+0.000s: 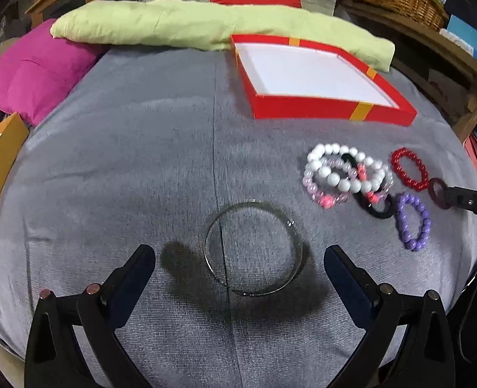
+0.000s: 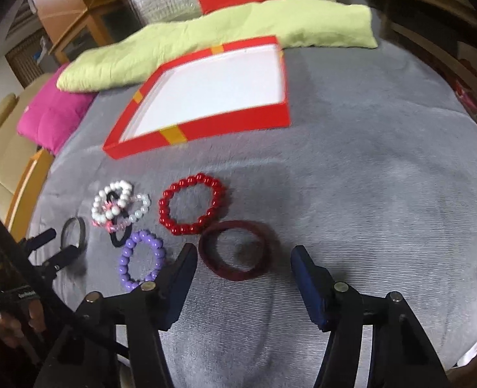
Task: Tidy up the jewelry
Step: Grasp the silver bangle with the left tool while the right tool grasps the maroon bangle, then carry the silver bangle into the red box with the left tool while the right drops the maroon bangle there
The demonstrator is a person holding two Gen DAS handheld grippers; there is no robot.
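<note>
Grey ribbed fabric is covering the surface (image 1: pixel 141 161) you are working over, and both of your hands are lining up a pick at once. Your left gripper (image 1: pixel 238 255) is hanging with its jaws wide apart, straddling the thin metal bangle (image 1: pixel 253 249), which is lying flat and untouched; bring the pads down to either side of one stretch of the rim rather than spanning the whole hoop, since a bangle this thin is likely to skate on soft cloth. Your right gripper (image 2: pixel 243 258) is standing partly open, with nothing pinched, and the dark red fabric band (image 2: pixel 236 250) is lying between and just ahead of its fingers, touching the red bead bracelet (image 2: pixel 191 205). Pinch the near arc of the band only, so you are not dragging the red beads along (the purple bead bracelet (image 2: pixel 143 260) just beside your left-hand finger is another one to keep clear of). The white, pink and black pieces (image 1: pixel 348 176) are lying tangled in a heap, so they will probably need teasing apart one at a time. The red box (image 1: pixel 322 108) with the white floor is sitting open farther back, near the green cushion (image 1: pixel 206 29), well apart from the jewelry, and nothing is lying in it yet.
</note>
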